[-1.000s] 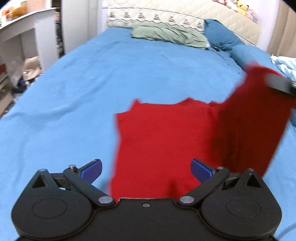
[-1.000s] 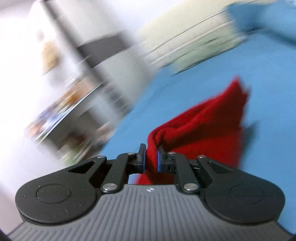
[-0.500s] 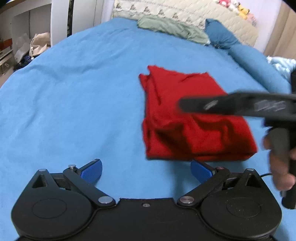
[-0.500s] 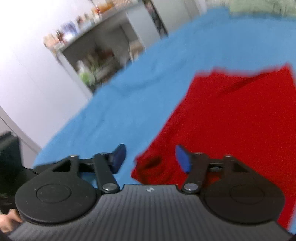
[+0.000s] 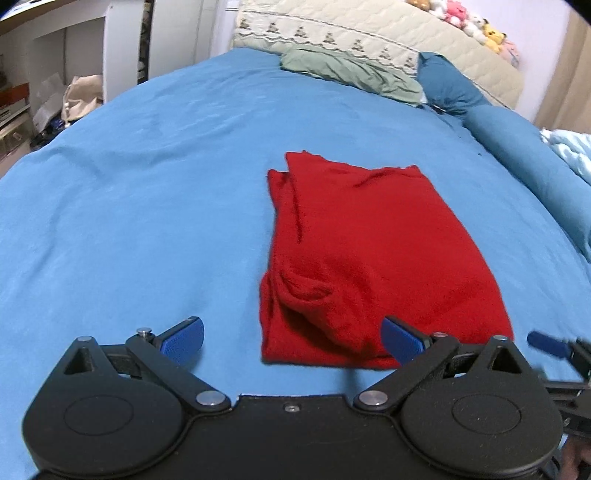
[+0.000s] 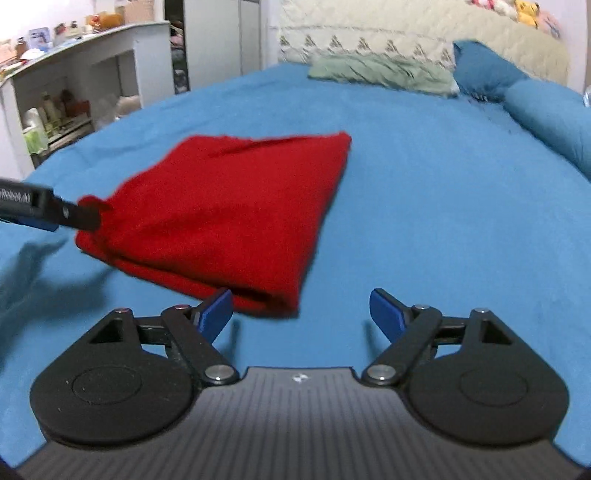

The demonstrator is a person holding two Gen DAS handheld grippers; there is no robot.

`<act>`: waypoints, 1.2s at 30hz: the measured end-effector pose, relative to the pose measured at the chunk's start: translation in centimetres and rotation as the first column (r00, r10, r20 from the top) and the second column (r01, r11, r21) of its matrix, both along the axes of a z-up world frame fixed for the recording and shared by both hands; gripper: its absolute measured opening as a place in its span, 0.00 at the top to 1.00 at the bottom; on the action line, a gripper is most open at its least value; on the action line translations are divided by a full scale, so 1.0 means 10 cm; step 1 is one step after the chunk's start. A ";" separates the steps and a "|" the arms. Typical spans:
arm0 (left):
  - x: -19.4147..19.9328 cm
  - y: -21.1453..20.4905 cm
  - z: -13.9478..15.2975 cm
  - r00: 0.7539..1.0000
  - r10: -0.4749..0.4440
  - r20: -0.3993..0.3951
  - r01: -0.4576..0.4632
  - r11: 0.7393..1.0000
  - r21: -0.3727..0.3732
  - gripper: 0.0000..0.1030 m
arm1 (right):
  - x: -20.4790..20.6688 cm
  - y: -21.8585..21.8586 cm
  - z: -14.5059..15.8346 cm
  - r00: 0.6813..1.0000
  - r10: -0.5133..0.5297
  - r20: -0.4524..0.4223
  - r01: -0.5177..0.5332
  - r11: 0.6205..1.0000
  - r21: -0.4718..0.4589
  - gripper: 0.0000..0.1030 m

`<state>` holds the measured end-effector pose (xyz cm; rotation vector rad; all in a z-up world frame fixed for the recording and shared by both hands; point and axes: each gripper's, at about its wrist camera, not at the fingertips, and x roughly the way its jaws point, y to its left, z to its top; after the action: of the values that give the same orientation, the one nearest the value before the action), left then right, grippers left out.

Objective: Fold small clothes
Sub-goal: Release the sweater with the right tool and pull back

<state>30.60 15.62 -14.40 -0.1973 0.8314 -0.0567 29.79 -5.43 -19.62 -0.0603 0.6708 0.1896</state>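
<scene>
Left wrist view. At the far left I see white shelving beside the bed. My left gripper fills the lower edge with its two blue-padded fingers spread wide apart and nothing between them; the left pad lies over bare blue bedsheet, and the right pad overlaps the near edge of the red garment, though I cannot tell whether it touches the cloth. The garment lies folded into a rough rectangle on the sheet, right of centre, with a doubled edge along its left side and a rumpled near-left corner. Beyond it, at the head of the bed, are a green pillow and, further right, a blue pillow against a quilted cream headboard topped with plush toys. A blue fingertip of my right gripper enters at the right edge, just beside the garment's near-right corner.

Right wrist view. A dark finger of the left gripper reaches in from the left to the garment's bunched corner. My right gripper has its fingers likewise held apart and empty, the left pad just in front of the garment's near edge, the right pad over open sheet.
</scene>
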 end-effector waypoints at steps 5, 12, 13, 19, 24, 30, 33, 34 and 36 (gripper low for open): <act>0.00 0.20 -0.09 0.996 0.086 -0.002 -0.086 0.996 -0.006 0.00 | 0.03 -0.10 -0.05 0.995 -0.099 0.015 0.098 0.994 0.045 0.16; -0.03 0.20 -0.28 0.999 0.007 -0.039 -0.003 0.995 0.097 0.04 | 0.11 -0.25 -0.10 0.985 -0.167 -0.050 0.167 0.986 -0.004 0.17; -0.03 0.17 -0.28 0.999 0.000 -0.042 0.005 0.993 0.116 0.04 | 0.12 -0.25 -0.09 0.985 -0.161 -0.054 0.161 0.987 -0.006 0.17; -0.12 0.15 -0.01 1.000 -0.001 0.003 0.001 0.994 0.107 0.07 | 0.10 -0.43 0.31 0.988 -0.060 -0.140 0.074 0.993 0.094 0.16; 0.09 0.18 0.36 0.993 -0.083 0.079 0.078 0.995 0.067 0.00 | 0.25 -0.57 0.95 0.988 0.047 -0.147 -0.022 0.986 0.166 0.00; 0.95 0.17 0.28 0.988 -0.154 -0.010 0.153 0.988 -0.022 0.00 | 1.15 -0.72 0.88 0.928 0.063 -0.368 0.072 0.937 0.341 0.00; 1.27 0.16 0.06 0.986 -0.151 -0.067 0.145 0.986 -0.076 0.06 | 1.45 -0.72 0.58 0.902 0.047 -0.430 0.132 0.916 0.379 0.00; 1.33 0.16 -0.01 0.986 -0.143 -0.081 0.136 0.987 -0.091 0.09 | 1.51 -0.72 0.50 0.899 0.046 -0.435 0.140 0.912 0.386 0.00; 1.39 0.16 -0.12 0.986 -0.136 -0.099 0.124 0.986 -0.112 0.17 | 1.58 -0.67 0.35 0.898 0.040 -0.438 0.156 0.902 0.404 0.00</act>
<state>44.45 17.25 -15.62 -0.2472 0.9480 -0.2149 45.55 -12.17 -16.08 0.4443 1.0670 0.2936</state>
